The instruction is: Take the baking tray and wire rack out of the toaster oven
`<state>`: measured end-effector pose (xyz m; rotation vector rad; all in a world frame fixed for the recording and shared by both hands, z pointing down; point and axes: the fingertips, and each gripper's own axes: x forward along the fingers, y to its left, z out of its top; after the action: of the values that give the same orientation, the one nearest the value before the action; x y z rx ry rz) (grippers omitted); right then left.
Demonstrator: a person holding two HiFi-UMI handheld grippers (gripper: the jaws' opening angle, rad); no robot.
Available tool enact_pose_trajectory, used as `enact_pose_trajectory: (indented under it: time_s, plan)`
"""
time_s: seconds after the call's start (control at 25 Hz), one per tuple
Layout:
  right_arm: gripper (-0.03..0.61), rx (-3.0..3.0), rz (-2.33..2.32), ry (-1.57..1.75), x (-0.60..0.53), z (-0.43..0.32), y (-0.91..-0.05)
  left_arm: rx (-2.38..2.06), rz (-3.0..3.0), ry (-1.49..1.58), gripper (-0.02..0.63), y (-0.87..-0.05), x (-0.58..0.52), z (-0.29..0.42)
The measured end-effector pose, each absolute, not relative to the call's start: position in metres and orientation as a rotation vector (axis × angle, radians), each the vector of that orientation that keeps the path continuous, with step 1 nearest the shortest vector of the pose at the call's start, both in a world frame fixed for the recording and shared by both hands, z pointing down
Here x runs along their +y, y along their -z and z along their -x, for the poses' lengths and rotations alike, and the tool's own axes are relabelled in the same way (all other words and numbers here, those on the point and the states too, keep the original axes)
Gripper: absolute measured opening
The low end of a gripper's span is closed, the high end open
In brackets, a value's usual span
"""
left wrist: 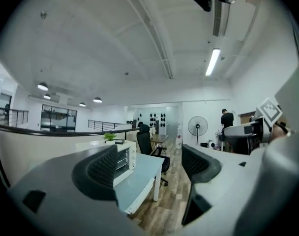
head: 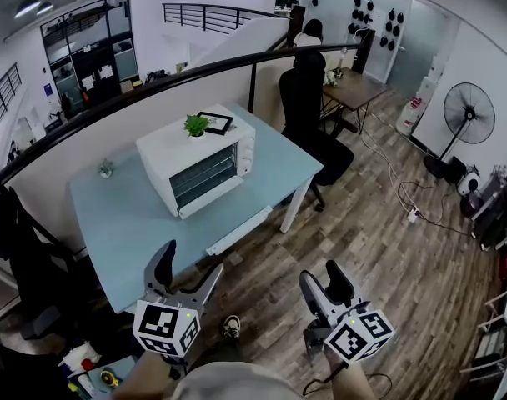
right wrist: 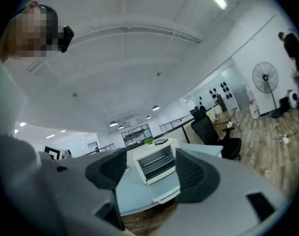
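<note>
A white toaster oven (head: pixel 199 161) stands on the pale blue table (head: pixel 128 223), its glass door shut. Wire bars show behind the glass; I cannot make out the tray apart from them. The oven also shows in the left gripper view as the toaster oven (left wrist: pixel 124 156) and in the right gripper view as the toaster oven (right wrist: pixel 157 163). My left gripper (head: pixel 189 267) and right gripper (head: pixel 323 279) hover short of the table's near edge, both open with nothing between the jaws. In their own views the left gripper (left wrist: pixel 149 167) and right gripper (right wrist: pixel 150 171) face the oven from well back.
A small potted plant (head: pixel 195 125) and a dark picture frame (head: pixel 217 122) sit on the oven. Another little plant (head: pixel 107 169) stands at the table's back left. A black office chair (head: pixel 308 111) is at the table's right end, a standing fan (head: pixel 469 115) farther right.
</note>
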<state>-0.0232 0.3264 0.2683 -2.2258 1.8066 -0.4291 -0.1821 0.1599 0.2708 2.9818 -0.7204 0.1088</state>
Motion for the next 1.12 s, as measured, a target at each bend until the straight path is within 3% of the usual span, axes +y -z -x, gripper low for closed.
enact_pose_trajectory:
  time_s: [0.48, 1.12]
  plan:
    - [0.262, 1.721, 2.058, 0.728, 0.164, -0.042, -0.327, -0.650, -2.590, -0.056, 0.391, -0.333, 0.013, 0.116]
    - [0.227, 1.589, 1.820, 1.009, 0.026, -0.093, -0.417, -0.749, -2.107, 0.065, 0.390, -0.437, -0.094, 0.091]
